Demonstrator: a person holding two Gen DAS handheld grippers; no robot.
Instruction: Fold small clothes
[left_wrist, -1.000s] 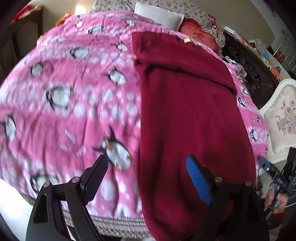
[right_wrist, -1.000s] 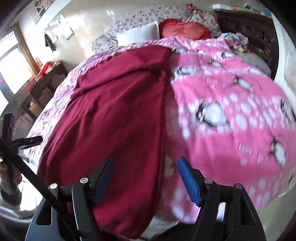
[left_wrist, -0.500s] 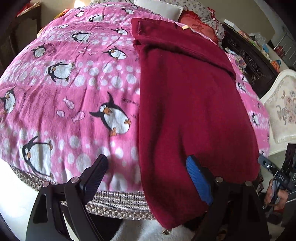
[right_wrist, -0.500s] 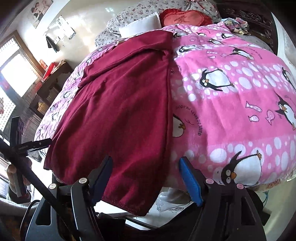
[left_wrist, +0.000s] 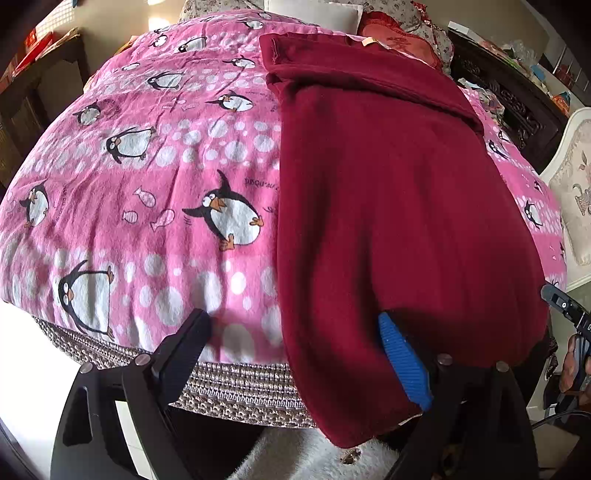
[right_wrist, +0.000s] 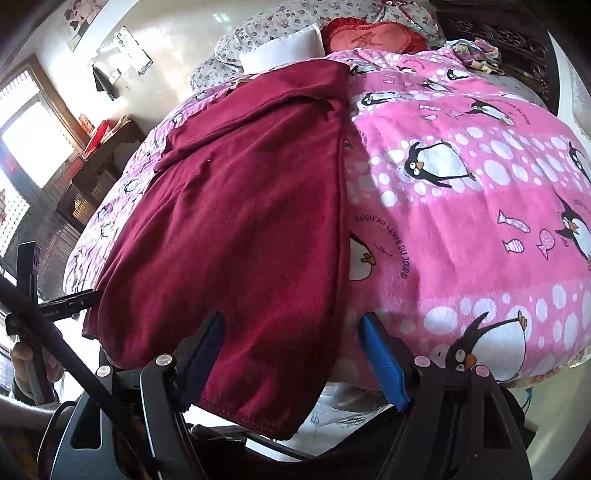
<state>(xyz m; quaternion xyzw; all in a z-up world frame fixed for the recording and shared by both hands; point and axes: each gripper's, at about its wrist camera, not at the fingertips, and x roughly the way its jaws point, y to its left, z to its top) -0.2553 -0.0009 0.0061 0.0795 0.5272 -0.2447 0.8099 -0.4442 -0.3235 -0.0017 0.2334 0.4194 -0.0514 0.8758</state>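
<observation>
Bed (left_wrist: 236, 384), penguin blanket (left_wrist: 155, 192), maroon garment (left_wrist: 388, 206)

Dark red garment (left_wrist: 388, 206) flat, hem overhanging bed edge

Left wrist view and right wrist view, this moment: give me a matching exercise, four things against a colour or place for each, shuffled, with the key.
Things:
1. fleece garment
2. penguin blanket
3. white pillow
4. heart cushion

Descriptions:
A. pink, spread over the bed
B. dark red, near end hanging over the bed's edge
C. red, at the head of the bed
D. plain, beside the red cushion, past the garment's far end

Pairs: 1-B, 2-A, 3-D, 4-C
</observation>
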